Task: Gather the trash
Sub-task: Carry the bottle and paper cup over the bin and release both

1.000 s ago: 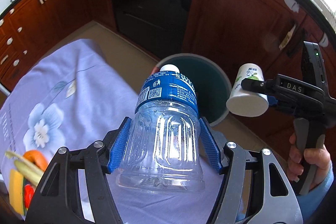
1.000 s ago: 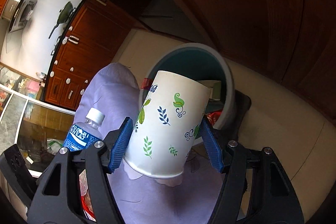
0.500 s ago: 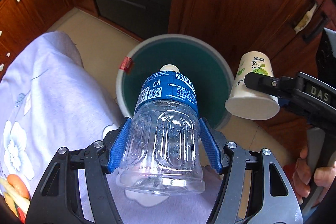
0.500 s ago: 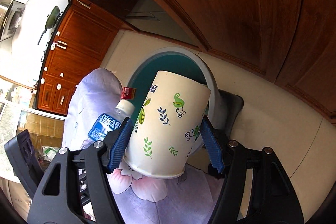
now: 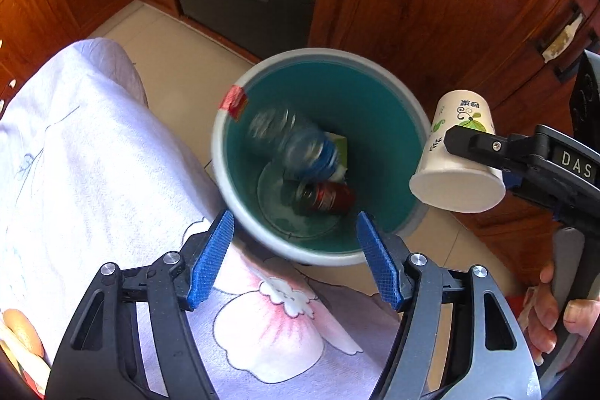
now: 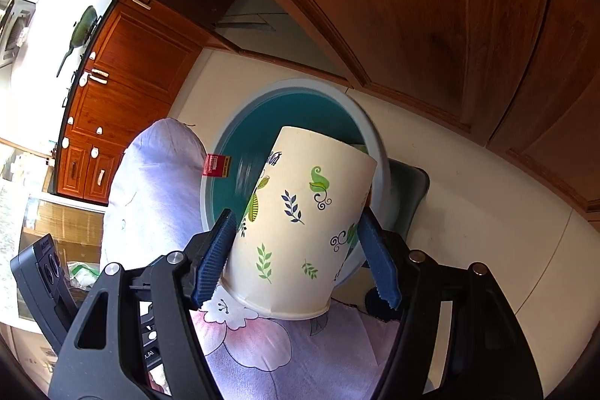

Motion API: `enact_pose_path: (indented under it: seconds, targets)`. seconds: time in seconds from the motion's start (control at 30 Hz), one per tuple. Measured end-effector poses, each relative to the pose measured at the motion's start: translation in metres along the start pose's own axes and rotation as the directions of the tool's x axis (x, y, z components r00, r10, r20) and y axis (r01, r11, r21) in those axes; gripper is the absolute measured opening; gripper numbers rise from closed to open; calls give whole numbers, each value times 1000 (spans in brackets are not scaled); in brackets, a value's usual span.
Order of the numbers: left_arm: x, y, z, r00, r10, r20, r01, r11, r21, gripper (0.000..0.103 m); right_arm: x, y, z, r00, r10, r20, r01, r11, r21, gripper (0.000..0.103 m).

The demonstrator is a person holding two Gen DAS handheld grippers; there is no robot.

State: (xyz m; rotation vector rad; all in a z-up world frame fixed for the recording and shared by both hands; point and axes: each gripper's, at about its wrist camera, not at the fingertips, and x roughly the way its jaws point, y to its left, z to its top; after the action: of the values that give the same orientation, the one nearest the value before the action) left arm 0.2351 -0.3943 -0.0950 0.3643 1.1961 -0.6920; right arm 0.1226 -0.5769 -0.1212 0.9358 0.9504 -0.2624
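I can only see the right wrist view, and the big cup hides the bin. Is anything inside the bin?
Observer: Yes. In the left wrist view a plastic bottle with a blue label is inside the bin. It looks blurred.
Child: Is anything under it?
Observer: A red can lies on the bin's bottom.
Child: Is the left gripper holding something?
Observer: No. The left gripper has nothing between its jaws, which are opening.
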Motion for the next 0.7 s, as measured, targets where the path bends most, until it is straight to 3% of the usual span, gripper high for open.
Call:
enact_pose_path:
  seconds: [0.17, 0.47, 0.7]
  targets:
    - [-13, 7, -6, 1000, -6, 23, 7, 1000, -25, 71, 2, 5, 0, 1000, -8, -5, 8, 1000, -11, 64]
    - [-43, 16, -17, 996, -15, 88, 20, 998, -54, 90, 12, 22, -2, 999, -13, -30, 12, 999, -52, 65]
    - [-52, 28, -27, 994, -26, 105, 36, 995, -96, 94, 17, 38, -4, 999, -5, -38, 2, 997, -80, 78]
